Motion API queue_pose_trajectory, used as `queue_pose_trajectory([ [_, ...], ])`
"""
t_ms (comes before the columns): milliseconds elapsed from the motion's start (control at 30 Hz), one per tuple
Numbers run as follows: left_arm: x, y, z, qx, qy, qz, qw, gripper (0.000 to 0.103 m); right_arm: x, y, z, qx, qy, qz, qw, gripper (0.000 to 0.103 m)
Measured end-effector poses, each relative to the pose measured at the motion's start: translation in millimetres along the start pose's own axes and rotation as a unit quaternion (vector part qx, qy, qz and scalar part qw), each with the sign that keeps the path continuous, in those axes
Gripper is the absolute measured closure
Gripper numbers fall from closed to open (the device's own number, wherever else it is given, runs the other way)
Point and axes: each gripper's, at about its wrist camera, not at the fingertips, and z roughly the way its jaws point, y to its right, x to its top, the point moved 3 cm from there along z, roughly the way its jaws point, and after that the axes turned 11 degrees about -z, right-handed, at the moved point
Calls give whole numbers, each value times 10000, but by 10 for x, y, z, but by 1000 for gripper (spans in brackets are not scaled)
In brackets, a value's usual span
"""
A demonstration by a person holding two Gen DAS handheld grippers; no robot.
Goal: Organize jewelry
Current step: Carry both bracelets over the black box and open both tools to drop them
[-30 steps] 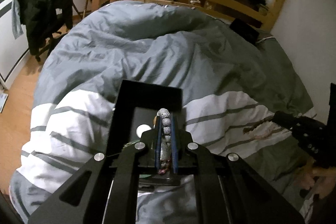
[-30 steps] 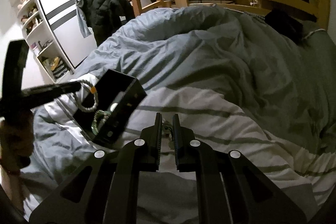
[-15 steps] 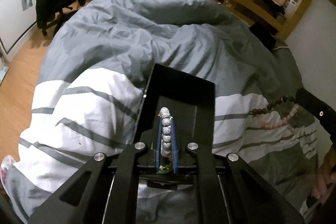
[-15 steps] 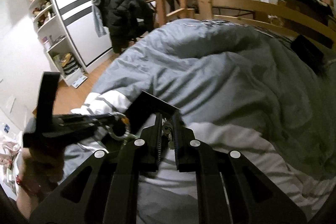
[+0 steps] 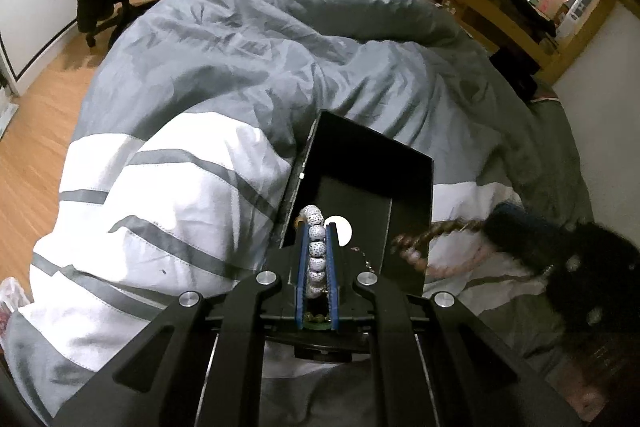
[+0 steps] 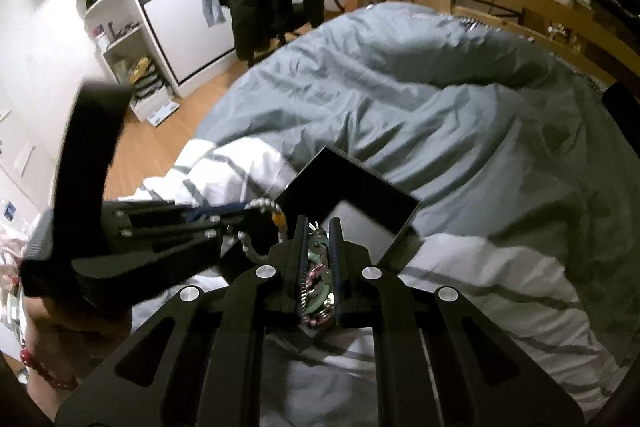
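Left of the black box (image 5: pixel 404 167), the striped duvet (image 5: pixel 168 195) covers the bed, its white band running beside the box's left wall. The box sits open on the duvet; a small white disc (image 5: pixel 343 230) lies on its floor. Over the box's near edge, the left gripper (image 5: pixel 317 227) has its fingers (image 5: pixel 303 267) closed on a white speckled bead bracelet (image 5: pixel 315 259), the beads stacked in a column between the blue pads. Right of the box, the right gripper (image 5: pixel 500 227) appears blurred, with a brown and pink bead strand (image 5: pixel 424 239) reaching from it over the box's right wall. In the right wrist view, the right gripper (image 6: pixel 319 227) has its fingers (image 6: pixel 302 259) nearly closed on this jewelry (image 6: pixel 318 279), just in front of the box (image 6: pixel 360 195).
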Motion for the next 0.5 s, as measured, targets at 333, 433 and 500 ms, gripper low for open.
queue_pose_trajectory([
  [333, 48, -24, -93, -57, 192, -134, 9997, 48, -136, -56, 236, 141, -255, 7, 9996, 90],
  [433, 58, -37, -128, -122, 250, -196, 9994, 34, -145, -2, 176, 134, -165, 109, 9997, 66],
  [500, 70, -44, -145, -41, 311, -208, 9993, 32, -151, 55, 82, 139, 13, 238, 9996, 31],
])
